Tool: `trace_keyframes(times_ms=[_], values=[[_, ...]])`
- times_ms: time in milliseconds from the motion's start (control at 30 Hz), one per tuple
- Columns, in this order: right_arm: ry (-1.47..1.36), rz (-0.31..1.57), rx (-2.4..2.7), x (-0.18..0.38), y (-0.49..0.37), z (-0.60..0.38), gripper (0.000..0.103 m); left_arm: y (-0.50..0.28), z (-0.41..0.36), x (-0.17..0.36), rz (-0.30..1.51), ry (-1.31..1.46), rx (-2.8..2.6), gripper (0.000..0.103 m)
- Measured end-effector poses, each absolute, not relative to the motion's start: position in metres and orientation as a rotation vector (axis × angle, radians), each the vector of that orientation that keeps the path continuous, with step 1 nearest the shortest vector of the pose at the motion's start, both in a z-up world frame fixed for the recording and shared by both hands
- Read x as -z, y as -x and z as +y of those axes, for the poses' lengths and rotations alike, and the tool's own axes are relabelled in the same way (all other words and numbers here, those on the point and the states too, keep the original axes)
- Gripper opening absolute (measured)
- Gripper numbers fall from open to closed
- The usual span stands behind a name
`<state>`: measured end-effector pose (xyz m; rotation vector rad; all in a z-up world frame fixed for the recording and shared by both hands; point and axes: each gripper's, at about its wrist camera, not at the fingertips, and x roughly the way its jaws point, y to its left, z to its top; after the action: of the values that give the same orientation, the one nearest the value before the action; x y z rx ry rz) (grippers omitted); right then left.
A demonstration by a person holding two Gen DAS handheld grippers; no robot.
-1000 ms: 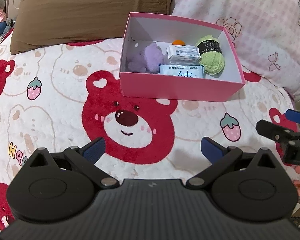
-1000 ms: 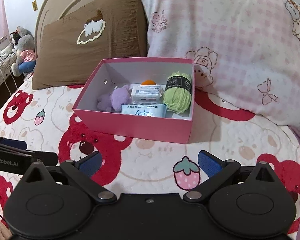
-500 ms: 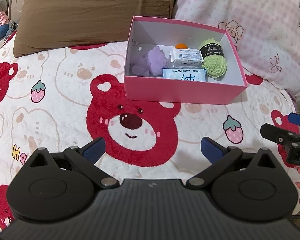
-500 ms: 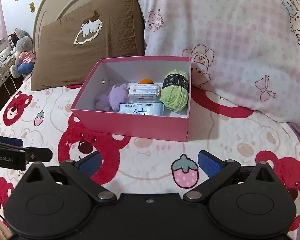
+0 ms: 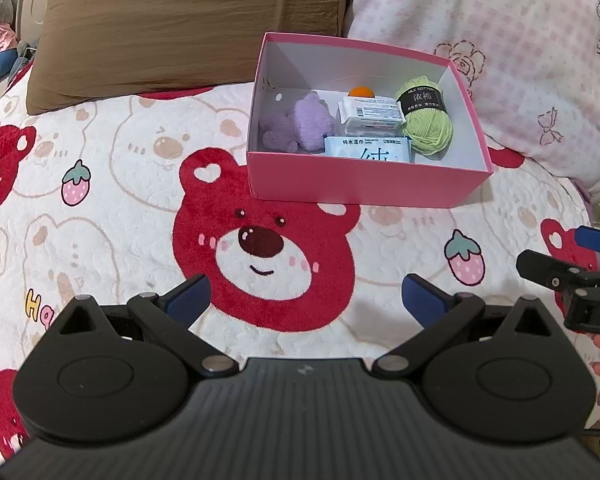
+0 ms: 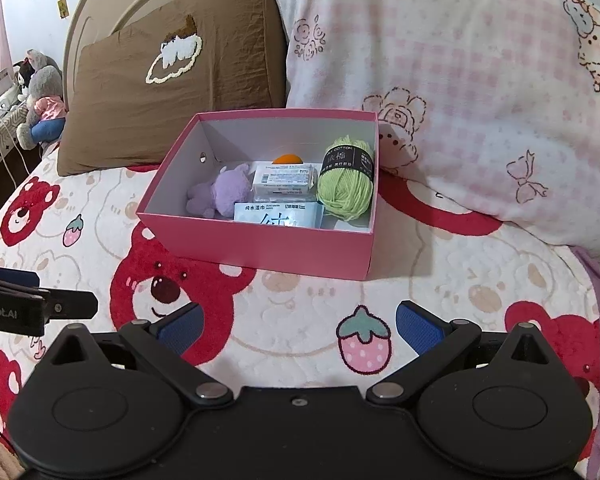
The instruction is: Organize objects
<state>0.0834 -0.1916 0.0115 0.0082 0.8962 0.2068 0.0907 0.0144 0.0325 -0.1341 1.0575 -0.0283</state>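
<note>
Both claws, left [image 5: 305, 295] and right [image 6: 298, 325], hang spread and empty over the bed [image 5: 112, 184], short of the pink box [image 6: 260, 246]. It holds yarn [image 6: 345, 192], a plush toy [image 6: 224, 192] and packets. Approach from above, one item at a time, clear of the box wall.
</note>
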Motion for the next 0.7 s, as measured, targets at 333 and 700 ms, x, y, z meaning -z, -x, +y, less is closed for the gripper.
trace_keyframes(times_ms=[333, 700], values=[[0.003, 0.896, -0.207, -0.0108, -0.0818, -0.1898, 0.103, -0.0895, 0.0138, -0.0353, 1.043, 0.143, 0.045, 0.103], [0.007, 0.894, -0.199, -0.0122, -0.0828, -0.1923, 0.103, -0.0878, 0.0127, -0.0377, 1.043, 0.132, 0.035, 0.103]])
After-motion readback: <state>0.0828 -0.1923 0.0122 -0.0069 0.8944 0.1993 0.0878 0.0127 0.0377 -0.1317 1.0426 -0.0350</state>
